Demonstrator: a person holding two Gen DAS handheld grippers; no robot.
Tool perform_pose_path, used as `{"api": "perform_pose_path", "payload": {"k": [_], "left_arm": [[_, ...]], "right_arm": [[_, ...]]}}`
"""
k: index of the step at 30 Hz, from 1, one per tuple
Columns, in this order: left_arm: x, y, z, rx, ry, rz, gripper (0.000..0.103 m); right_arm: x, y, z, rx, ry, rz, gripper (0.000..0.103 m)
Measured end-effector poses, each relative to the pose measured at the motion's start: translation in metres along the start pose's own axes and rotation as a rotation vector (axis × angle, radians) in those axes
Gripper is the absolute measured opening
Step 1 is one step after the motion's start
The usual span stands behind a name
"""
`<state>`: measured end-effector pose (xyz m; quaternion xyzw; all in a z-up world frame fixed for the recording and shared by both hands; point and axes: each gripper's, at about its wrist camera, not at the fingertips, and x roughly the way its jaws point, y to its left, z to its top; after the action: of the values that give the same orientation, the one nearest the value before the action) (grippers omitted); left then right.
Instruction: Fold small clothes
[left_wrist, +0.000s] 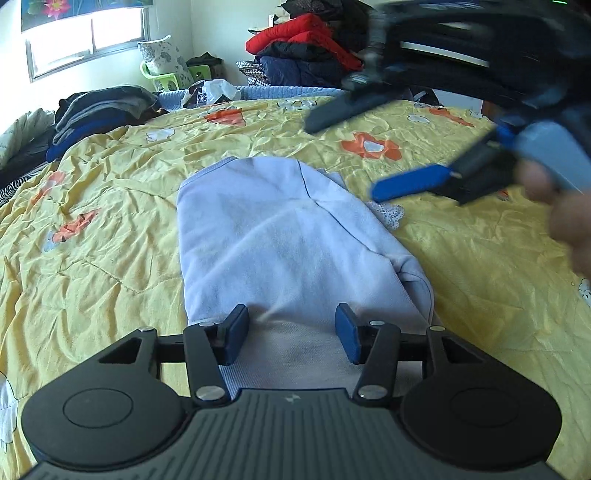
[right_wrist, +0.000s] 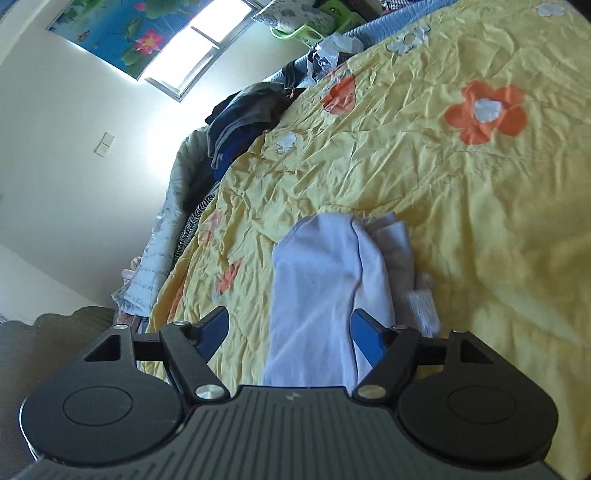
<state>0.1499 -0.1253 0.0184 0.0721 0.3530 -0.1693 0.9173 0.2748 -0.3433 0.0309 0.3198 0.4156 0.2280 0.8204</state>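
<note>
On the bed, spread with a crumpled yellow quilt (left_wrist: 110, 206) printed with orange and white flowers, a small pale lilac garment (left_wrist: 280, 240) lies folded into a long narrow strip that runs away from the left wrist camera. The left tongs (left_wrist: 291, 338) sit at the near end of that strip with their blue pads (left_wrist: 236, 332) standing apart, one on each side of the cloth's near edge; the pads do not press on the fabric, and nothing is pinched between them. A bit of white lace trim (left_wrist: 391, 214) pokes out from under the garment's right side. The right tongs (left_wrist: 351, 147) hover above the far right part of the garment, blurred, with their two fingers spread wide and nothing between them; part of a hand (left_wrist: 569, 218) that holds them shows at the right edge. In the right wrist view the same tongs are tilted, the jaws wide, and the garment lies below and between them without being gripped. At the far edge of the bed sits a stack of dark folded clothes (left_wrist: 96, 110), and farther back a heap with a red jacket (left_wrist: 295, 37), a green plastic chair (left_wrist: 166, 75) and a bright window (left_wrist: 88, 33).
</note>
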Motion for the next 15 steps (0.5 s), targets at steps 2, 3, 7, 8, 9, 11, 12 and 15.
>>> {"api": "perform_pose_path", "payload": {"k": [2, 3, 7, 8, 9, 11, 12, 15], "left_arm": [[-0.003, 0.002, 0.002, -0.011, 0.006, 0.002, 0.051], [-0.007, 0.003, 0.003, -0.017, 0.008, 0.003, 0.051], [-0.025, 0.04, 0.008, -0.164, -0.015, -0.064, 0.057], [-0.024, 0.058, 0.009, -0.244, -0.011, -0.092, 0.06], [-0.02, 0.078, 0.01, -0.34, 0.006, -0.128, 0.06], [0.001, 0.118, 0.008, -0.558, 0.076, -0.231, 0.06], [0.013, 0.134, 0.006, -0.645, 0.109, -0.3, 0.06], [0.044, 0.165, 0.001, -0.848, 0.186, -0.408, 0.059]], "right_arm": [[-0.011, 0.006, -0.011, -0.056, -0.007, -0.044, 0.077], [-0.015, 0.008, -0.016, -0.079, -0.008, -0.064, 0.077], [-0.02, -0.003, -0.024, -0.132, 0.015, -0.123, 0.078], [-0.02, -0.01, -0.023, -0.113, 0.02, -0.132, 0.078], [-0.019, -0.021, -0.02, -0.085, 0.026, -0.137, 0.079], [-0.013, -0.037, -0.013, -0.026, 0.047, -0.137, 0.08], [-0.008, -0.045, -0.01, 0.01, 0.067, -0.131, 0.079], [0.008, -0.062, 0.001, 0.11, 0.124, -0.076, 0.079]]}}
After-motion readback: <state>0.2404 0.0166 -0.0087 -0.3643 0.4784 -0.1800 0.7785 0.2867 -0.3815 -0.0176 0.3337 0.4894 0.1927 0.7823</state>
